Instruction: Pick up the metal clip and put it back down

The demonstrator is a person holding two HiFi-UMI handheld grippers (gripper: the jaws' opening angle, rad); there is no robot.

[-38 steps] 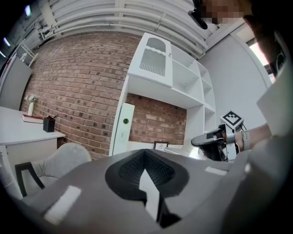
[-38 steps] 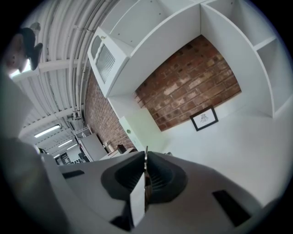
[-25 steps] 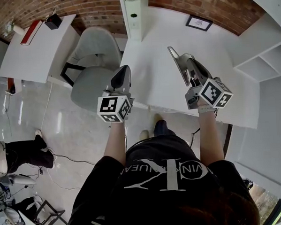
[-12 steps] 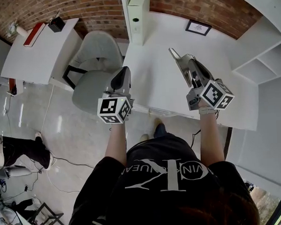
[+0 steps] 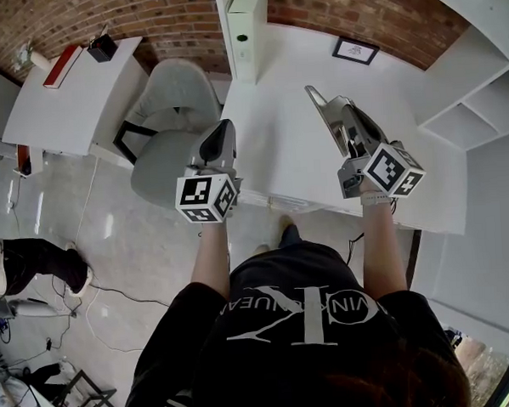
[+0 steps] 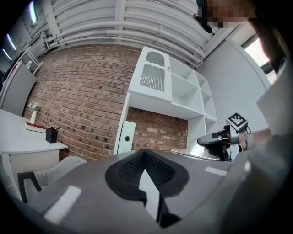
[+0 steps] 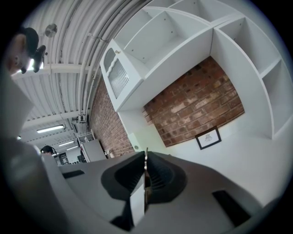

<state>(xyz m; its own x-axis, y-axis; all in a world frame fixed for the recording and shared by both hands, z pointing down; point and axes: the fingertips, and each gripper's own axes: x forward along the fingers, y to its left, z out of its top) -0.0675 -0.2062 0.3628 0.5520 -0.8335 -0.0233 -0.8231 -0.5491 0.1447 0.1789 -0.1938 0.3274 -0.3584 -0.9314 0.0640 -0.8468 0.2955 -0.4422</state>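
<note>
Right gripper [image 5: 333, 118] is clenched on the metal clip [image 5: 314, 96], long axis along your jaws. Desk [image 5: 277, 146] lies straight below it. Left gripper [image 5: 224, 134] sits closed and idle.

Black shirt [image 5: 303, 319]: white brand print, seen upside down, only partly legible, with a big "K" and the letters "VIN". Framed picture [image 5: 355, 48]: print too small to read.
</note>
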